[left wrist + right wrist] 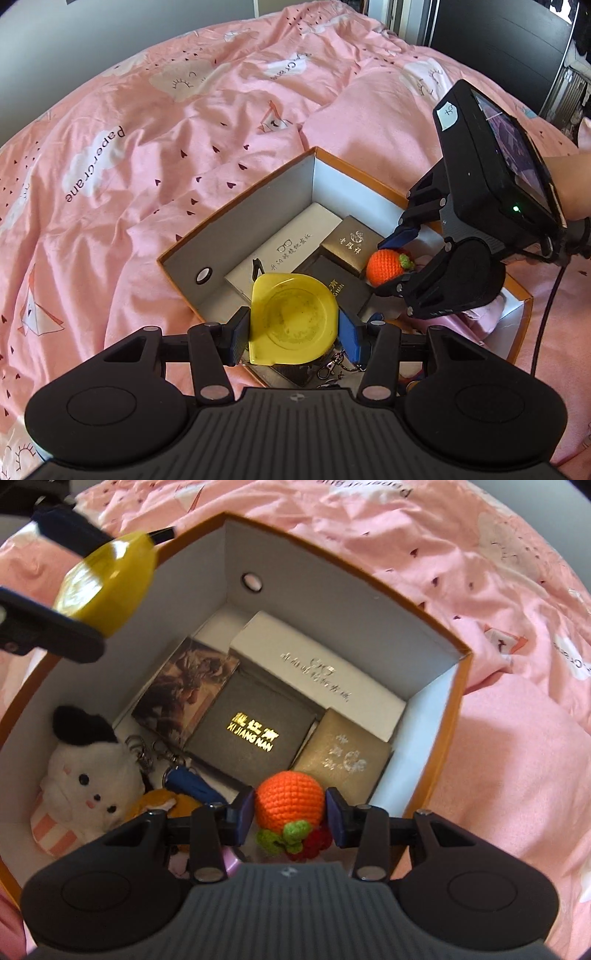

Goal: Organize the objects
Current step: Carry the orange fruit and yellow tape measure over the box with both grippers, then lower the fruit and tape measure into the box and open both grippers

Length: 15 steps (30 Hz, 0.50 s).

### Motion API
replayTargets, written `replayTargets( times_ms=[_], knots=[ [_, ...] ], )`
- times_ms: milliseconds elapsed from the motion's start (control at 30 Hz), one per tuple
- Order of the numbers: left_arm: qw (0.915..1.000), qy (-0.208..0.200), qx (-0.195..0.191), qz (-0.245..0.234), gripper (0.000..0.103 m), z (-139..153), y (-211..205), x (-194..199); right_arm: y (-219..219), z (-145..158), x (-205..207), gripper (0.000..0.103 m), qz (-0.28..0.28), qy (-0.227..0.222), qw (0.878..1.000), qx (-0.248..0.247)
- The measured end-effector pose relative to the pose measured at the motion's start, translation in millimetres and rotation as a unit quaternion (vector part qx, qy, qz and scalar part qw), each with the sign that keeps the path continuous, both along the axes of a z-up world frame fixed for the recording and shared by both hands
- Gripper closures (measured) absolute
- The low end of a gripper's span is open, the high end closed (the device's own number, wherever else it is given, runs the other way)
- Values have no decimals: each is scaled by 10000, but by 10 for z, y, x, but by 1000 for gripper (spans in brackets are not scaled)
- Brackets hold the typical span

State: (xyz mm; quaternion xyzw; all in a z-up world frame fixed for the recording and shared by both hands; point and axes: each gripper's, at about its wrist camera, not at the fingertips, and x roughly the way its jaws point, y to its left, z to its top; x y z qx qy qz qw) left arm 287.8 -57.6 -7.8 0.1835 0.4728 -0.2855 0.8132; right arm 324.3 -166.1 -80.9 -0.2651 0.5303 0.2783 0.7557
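Left gripper: jaws clamped on yellow case, above box.
Right gripper: jaws clamped on crochet orange, inside box.

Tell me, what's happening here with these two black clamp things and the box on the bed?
A person is sorting small things into an orange box on a pink bedspread, using a handheld gripper in each hand. The left gripper is clamped on a yellow tape measure, held over the box's edge. The right gripper is clamped on an orange crocheted fruit, held inside the box. Already in the box are several small cases, a white plush toy and some keychains.
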Motion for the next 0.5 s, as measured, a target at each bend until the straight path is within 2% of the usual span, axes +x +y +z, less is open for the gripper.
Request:
replayTargets(
  times_ms=[100,200,267,333,400,500],
  knots=[
    [9998,71,142,-90,46,-72,-61,67,64,-44,-4,59,130,-64,9996,-252],
    [9989,58,417,-218,46,-142,-125,130,60,-26,-9,58,257,-62,9994,-231],
    [9975,54,607,-352,46,-190,-178,171,10,18,-9,49,189,-93,9997,-131],
    [9947,61,872,-549,46,-258,-253,210,-53,93,-20,46,117,-213,9997,71],
    [9891,12,1256,-774,46,-349,-343,244,-115,166,-28,46,14,-328,9991,272],
    [9736,-117,1977,-1131,46,-541,-474,296,-168,259,-66,45,-37,-544,9972,506]
  ],
)
